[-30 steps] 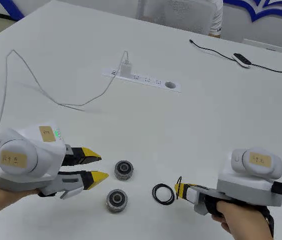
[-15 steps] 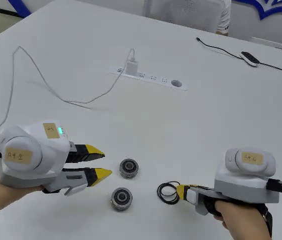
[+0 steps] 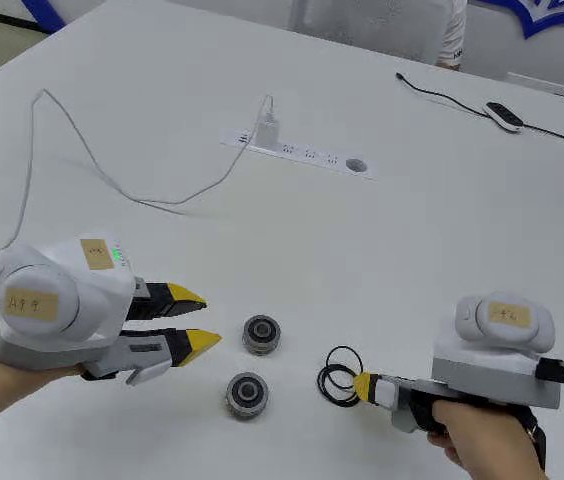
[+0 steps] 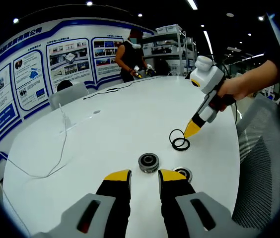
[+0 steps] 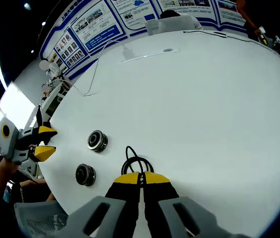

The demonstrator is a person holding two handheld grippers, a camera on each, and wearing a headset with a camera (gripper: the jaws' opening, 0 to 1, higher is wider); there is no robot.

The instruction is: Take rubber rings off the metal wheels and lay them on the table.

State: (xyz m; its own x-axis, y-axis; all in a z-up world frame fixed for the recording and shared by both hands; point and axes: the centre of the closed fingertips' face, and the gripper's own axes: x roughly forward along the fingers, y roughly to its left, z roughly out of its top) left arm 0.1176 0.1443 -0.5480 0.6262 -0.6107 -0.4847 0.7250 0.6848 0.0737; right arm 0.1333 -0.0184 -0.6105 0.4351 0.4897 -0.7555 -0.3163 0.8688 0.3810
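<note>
on the white desk (image 3: 412, 230), near its front edge, two metal wheels (image 3: 261, 334) lie flat and a little apart, one nearer the person than the other. just to their right sit the rubber rings (image 3: 336, 377), two thin black loops that overlap, so part of the task looks done. they lie clear of the wheels, probably so that nothing gets mixed up or rolled over. whether the wheels carry more rubber i cannot tell: their rims look dark, but the detail is too small.

the right tongs (image 3: 364, 386) lie low, almost along the desk, with their yellow tips at the near edge of the loops. in the right gripper view the jaws are pressed together with no gap, and a black loop springs out right at the tips. from that i judge they are pinching a ring while setting it down beside or on the other.

the left tongs (image 3: 205, 320) hover off the desk just left of the wheels and point at them, most likely lined up to take the next wheel. their jaws stand a middling gap apart, with nothing between them and touching nothing.
</note>
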